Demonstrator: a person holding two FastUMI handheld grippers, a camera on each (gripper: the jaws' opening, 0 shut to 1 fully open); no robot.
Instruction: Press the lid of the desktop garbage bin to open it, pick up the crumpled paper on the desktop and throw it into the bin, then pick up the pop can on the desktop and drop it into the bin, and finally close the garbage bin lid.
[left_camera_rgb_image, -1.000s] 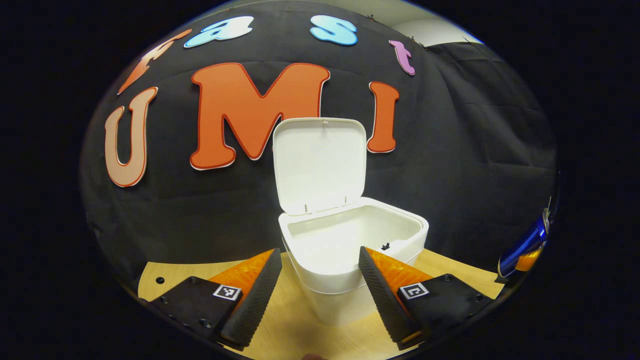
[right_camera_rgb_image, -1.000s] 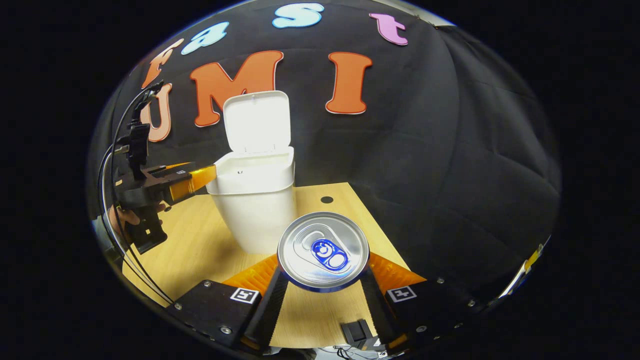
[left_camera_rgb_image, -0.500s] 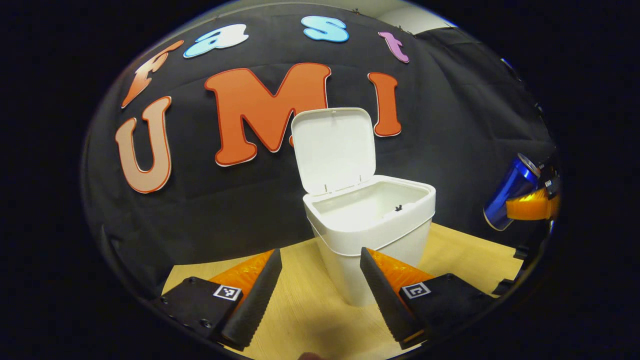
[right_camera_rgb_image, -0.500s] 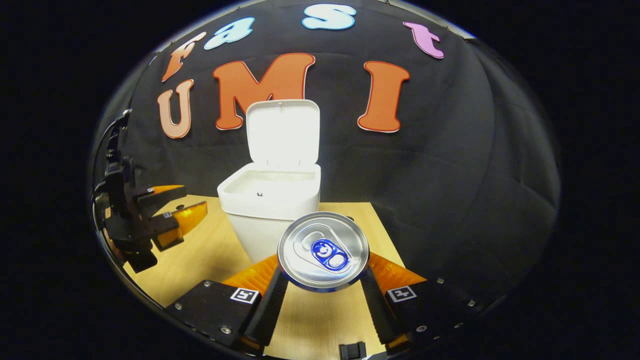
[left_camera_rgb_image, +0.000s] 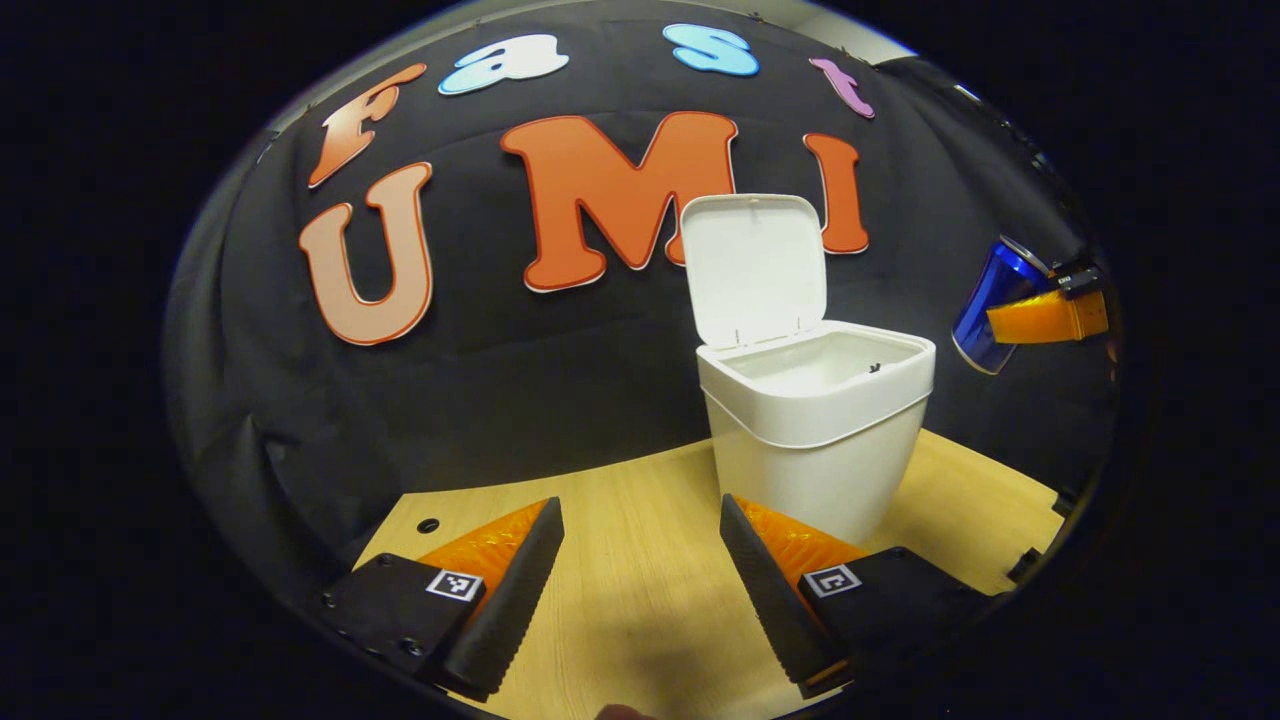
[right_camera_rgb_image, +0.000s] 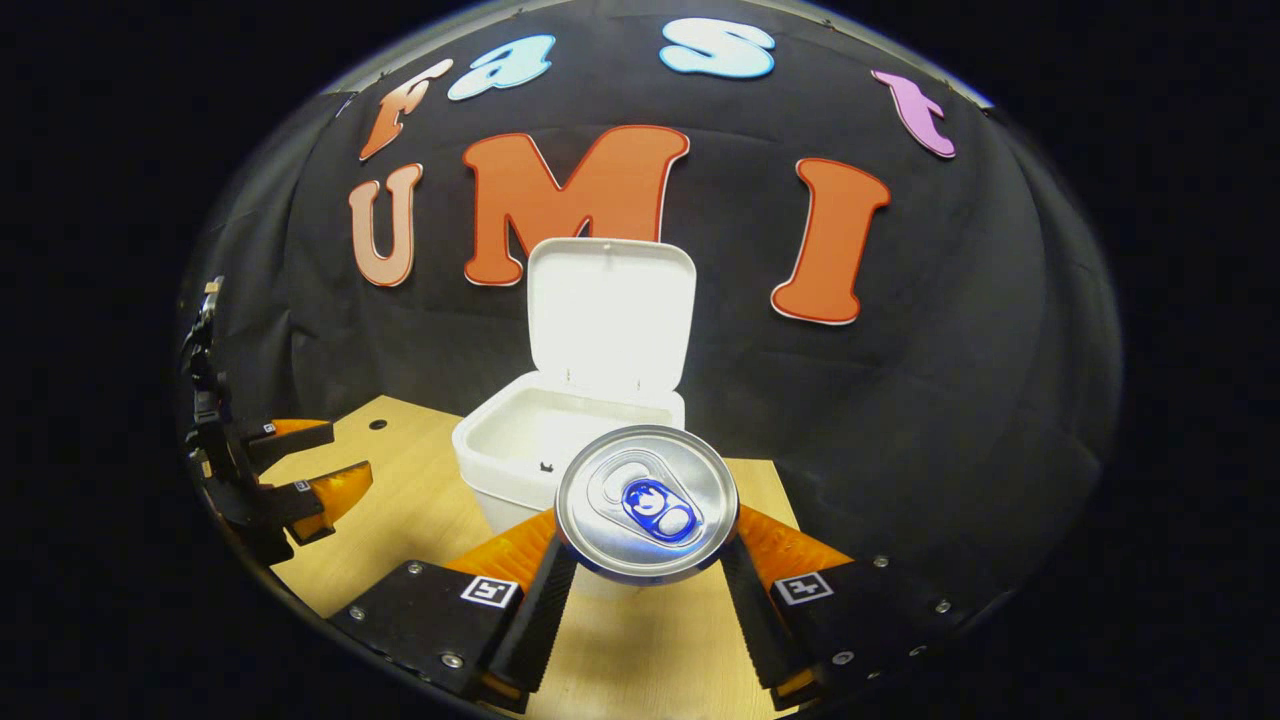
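The white garbage bin (left_camera_rgb_image: 815, 440) stands on the wooden desktop (left_camera_rgb_image: 620, 600) with its lid (left_camera_rgb_image: 755, 265) raised upright. My left gripper (left_camera_rgb_image: 640, 585) is open with nothing between its fingers, low over the desk, left of and nearer than the bin. The blue pop can (left_camera_rgb_image: 995, 305) hangs in the air right of the bin, held by my right gripper. In the right gripper view the can's silver top (right_camera_rgb_image: 647, 503) sits between both fingers of my right gripper (right_camera_rgb_image: 645, 590), just short of the bin (right_camera_rgb_image: 535, 450) and higher than its rim. The lid (right_camera_rgb_image: 610, 315) stands behind. My left gripper (right_camera_rgb_image: 300, 470) shows at far left.
The black cloth wall stands close behind the bin. The desktop (right_camera_rgb_image: 400, 500) has a small round hole (left_camera_rgb_image: 428, 525) near its back left corner. Its right edge runs just past the bin.
My left gripper has drawn back and leftward from the bin, still open. My right gripper has carried the can up and closer to the bin's opening.
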